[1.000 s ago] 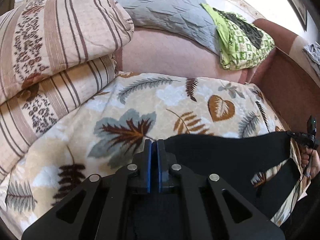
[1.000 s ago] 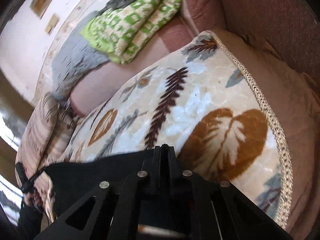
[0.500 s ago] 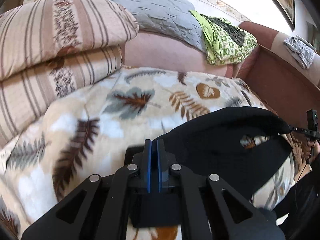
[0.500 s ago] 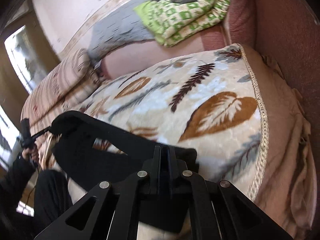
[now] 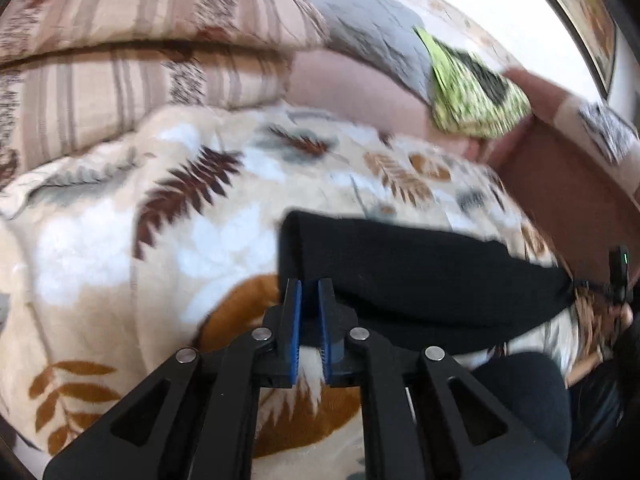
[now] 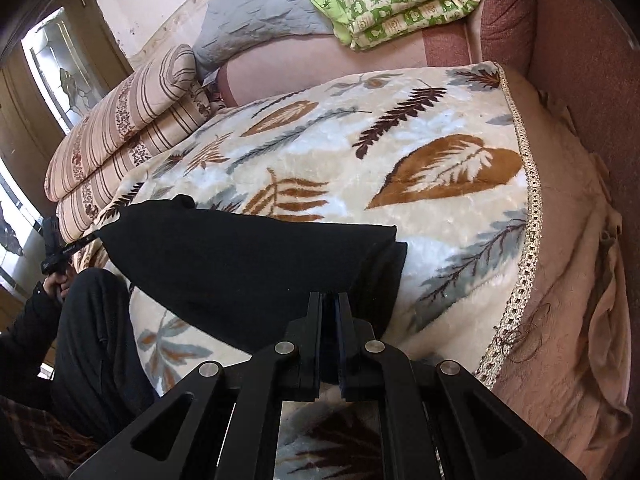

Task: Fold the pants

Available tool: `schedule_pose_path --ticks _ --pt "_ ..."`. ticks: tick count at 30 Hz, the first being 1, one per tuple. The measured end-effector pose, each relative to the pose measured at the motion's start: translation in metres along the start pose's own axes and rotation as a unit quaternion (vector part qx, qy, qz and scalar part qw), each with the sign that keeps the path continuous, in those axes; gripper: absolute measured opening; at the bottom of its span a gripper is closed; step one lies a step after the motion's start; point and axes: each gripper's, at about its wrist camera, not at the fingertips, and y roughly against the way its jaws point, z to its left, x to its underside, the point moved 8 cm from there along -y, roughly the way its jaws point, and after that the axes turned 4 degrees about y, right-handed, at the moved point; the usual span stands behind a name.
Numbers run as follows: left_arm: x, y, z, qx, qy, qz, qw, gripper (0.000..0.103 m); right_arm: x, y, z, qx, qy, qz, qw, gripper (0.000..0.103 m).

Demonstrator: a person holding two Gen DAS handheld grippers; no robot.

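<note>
Over on the couch, the black pants (image 6: 248, 264) are lying across the leaf-print blanket (image 6: 420, 148) as a folded dark band, running sideways between the two grippers. From where I'm standing it looks pretty flat, with one rounded edge facing the back of the couch.

Left gripper (image 5: 309, 300) is right at the near left corner of the pants. Its blue-lined jaws are parted a bit, and you can see pale blanket in the gap between them, so it isn't gripping any fabric. The pants' corner sits just past and beside the fingertips, touching or nearly so; the left wrist view is blurry, so I can't say which.

Right gripper (image 6: 330, 312) is at the other end, on the near edge of the pants. Its jaws are close together with only a thin dark slot between them, and black fabric sits right at the tips. Whether it's actually pinching cloth or just resting against it, I honestly can't tell from the right wrist view.

Other stuff around: stack of striped quilts (image 6: 132, 128) at the far left end of the couch, a grey pillow (image 6: 260, 28) behind them on the backrest, and a folded green patterned blanket (image 6: 404, 4) next to that. The blanket's braided trim (image 6: 532, 200) runs down the right side, well clear of the pants.
</note>
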Motion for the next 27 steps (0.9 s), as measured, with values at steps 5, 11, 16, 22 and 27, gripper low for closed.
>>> schedule_pose_path --ticks 5,11,16,22,27 --pt "-0.030 0.033 -0.002 0.000 0.057 -0.075 0.9955 0.007 0.005 0.009 0.003 -0.004 0.004 -0.005 1.000 0.005" --pt "0.004 -0.010 -0.067 0.124 0.048 0.048 0.9900 0.007 0.017 0.002 -0.001 0.018 0.015 0.025 0.999 0.005" --pt "0.037 -0.052 -0.054 0.035 -0.041 0.089 0.9945 0.001 0.018 0.011 -0.018 0.055 -0.006 0.017 0.998 0.016" --pt "0.035 -0.048 -0.050 0.034 -0.066 0.057 0.9956 0.001 -0.007 0.052 -0.041 0.076 -0.067 -0.091 0.991 0.019" --pt "0.039 -0.043 -0.043 0.065 -0.018 0.044 0.9968 0.001 -0.019 0.032 0.018 0.023 0.019 -0.087 0.996 0.019"
